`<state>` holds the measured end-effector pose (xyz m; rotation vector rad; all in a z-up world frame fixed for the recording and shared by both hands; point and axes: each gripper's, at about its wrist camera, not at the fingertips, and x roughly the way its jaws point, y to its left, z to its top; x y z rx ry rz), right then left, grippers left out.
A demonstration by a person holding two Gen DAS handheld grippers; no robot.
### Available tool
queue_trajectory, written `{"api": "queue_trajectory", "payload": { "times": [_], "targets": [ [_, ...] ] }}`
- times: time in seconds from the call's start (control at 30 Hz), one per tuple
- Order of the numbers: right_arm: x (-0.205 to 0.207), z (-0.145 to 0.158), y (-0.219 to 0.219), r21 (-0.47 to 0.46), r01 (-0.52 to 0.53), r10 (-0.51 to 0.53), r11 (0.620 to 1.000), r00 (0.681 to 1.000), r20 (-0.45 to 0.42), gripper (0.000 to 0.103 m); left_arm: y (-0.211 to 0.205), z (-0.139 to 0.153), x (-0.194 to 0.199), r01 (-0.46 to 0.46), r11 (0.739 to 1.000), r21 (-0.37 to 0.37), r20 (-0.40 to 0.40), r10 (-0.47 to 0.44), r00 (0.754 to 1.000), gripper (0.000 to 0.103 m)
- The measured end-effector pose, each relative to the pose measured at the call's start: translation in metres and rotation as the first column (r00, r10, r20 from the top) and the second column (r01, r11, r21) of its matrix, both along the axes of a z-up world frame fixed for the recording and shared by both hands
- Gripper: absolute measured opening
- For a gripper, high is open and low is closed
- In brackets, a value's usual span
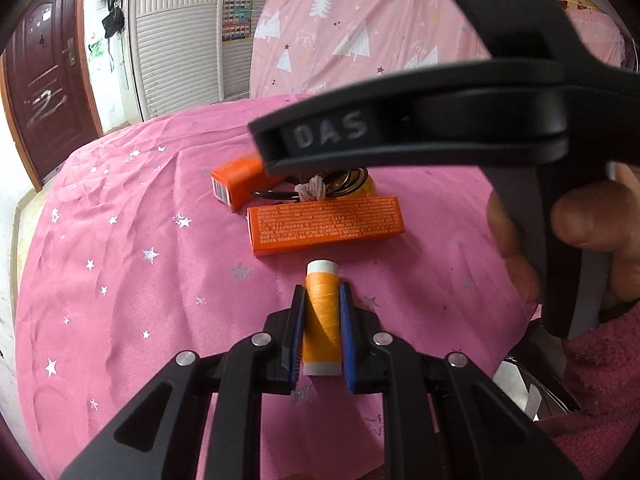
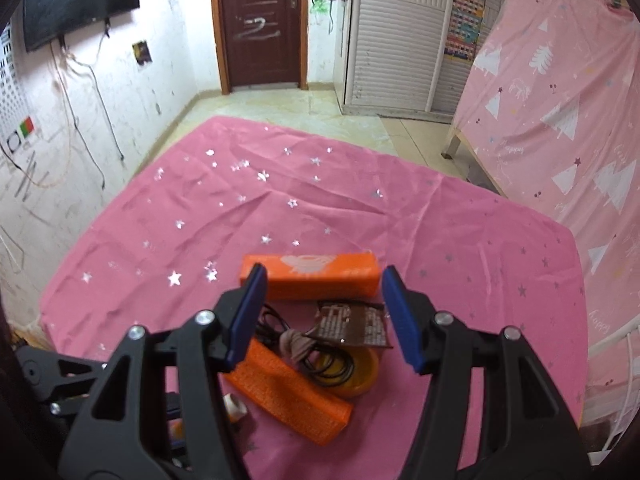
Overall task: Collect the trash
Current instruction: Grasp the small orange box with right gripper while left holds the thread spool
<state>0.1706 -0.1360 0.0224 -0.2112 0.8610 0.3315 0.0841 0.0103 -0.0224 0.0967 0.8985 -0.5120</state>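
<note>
- Left gripper (image 1: 322,316) clamped on a spool of orange thread (image 1: 321,316), blue pads pressing both sides, spool lying lengthwise between them on the pink star-print cloth (image 1: 132,280).
- White spool ends poking out at front and back of the pads.
- Just beyond the spool: a long orange box (image 1: 325,224) lying flat, printed side up, close to the spool but apart from it.
- Behind that box: a heap of black hair ties (image 2: 334,370), a brownish knotted tie (image 2: 296,344), a yellow round lid or dish (image 2: 366,372) underneath, and a brown wrapper (image 2: 352,326) resting on the heap.
- Right gripper (image 2: 324,320) hanging over that heap, jaws about half open, nothing between the blue pads.
- Seen from the left wrist, the right gripper's black body crossing the upper right, held by a hand (image 1: 592,232) in a pink fuzzy sleeve.
- Farther back: a second orange box (image 2: 310,276), lying on the cloth beyond the heap.
- Beyond the table: tiled floor, dark red door (image 2: 260,20), white louvred wardrobe (image 2: 396,36), pink tree-print sheet (image 2: 560,92) at the right.
</note>
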Motion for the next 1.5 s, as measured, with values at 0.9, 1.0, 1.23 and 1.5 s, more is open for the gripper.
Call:
{"api": "queue_trajectory", "payload": {
  "times": [0.9,1.0,1.23,1.5],
  "targets": [
    [0.024,-0.023,0.028,-0.019,-0.067,0.065,0.998,0.992,-0.106,0.087,0.014,-0.005,0.003,0.013,0.999,-0.037,0.006,-0.013,1.0,0.01],
    [0.024,-0.025,0.031,-0.038,-0.065,0.061,0.997,0.994,-0.094,0.086,0.013,-0.006,0.003,0.013,0.999,-0.039,0.005,-0.013,1.0,0.01],
    [0.025,-0.021,0.03,-0.05,-0.051,0.048,0.997,0.997,-0.054,0.056,0.011,-0.006,0.003,0.007,0.999,-0.033,0.003,-0.006,1.0,0.01],
    [0.026,-0.018,0.018,-0.012,-0.067,0.066,0.998,0.995,-0.075,0.043,0.003,0.0,0.005,-0.02,1.0,-0.002,-0.004,0.02,1.0,0.01]
  ]
}}
